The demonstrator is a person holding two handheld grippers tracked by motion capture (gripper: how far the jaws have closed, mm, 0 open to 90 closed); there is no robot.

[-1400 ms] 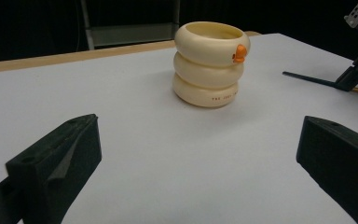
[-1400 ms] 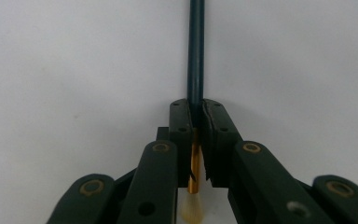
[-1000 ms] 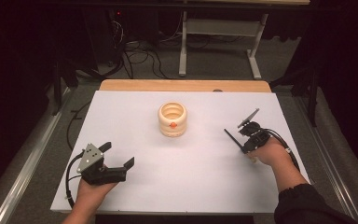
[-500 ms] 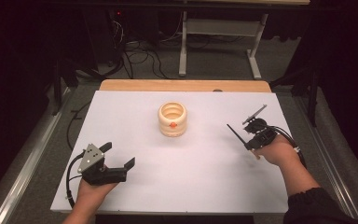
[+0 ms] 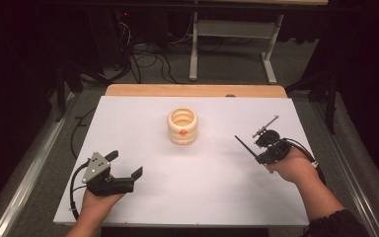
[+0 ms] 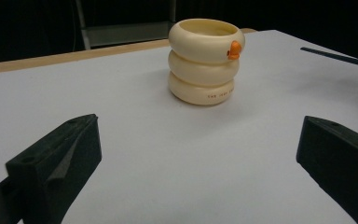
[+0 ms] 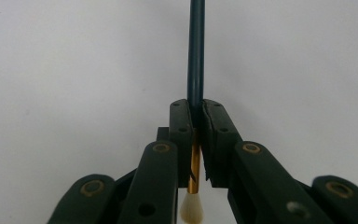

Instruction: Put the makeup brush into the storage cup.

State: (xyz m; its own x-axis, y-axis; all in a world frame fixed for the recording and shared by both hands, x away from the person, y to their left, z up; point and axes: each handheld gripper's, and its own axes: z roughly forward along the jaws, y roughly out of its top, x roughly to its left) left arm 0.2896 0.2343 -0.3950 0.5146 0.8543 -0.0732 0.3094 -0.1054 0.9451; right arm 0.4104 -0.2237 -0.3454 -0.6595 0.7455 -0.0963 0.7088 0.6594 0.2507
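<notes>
Brush [image 7: 196,56] clamped in the right gripper [image 7: 195,109]: dark handle running out ahead between the shut jaws, gold ferrule and pale bristle tuft trailing back toward the hand. High view shows the same gripper [image 5: 260,145] at the right of the white table [image 5: 128,123], handle sticking out to the left as a thin dark line, off the surface. Grip sits near the ferrule, so most of the length hangs free.

Cream ring-stacked cup [image 5: 182,126] with an orange knob stands upright mid-table, well apart from both grippers, mouth open upward. Left gripper [image 5: 127,168] low at the near left, jaws spread wide with nothing between them, aimed at the cup [image 6: 206,60].

Judgement: step in hand looks like carrying the brush to the cup. To do it well, keep the clamp firm, tip the handle end downward over the mouth before lowering, and come in vertically to avoid nudging the rim. Left gripper could steady the cup wall.
</notes>
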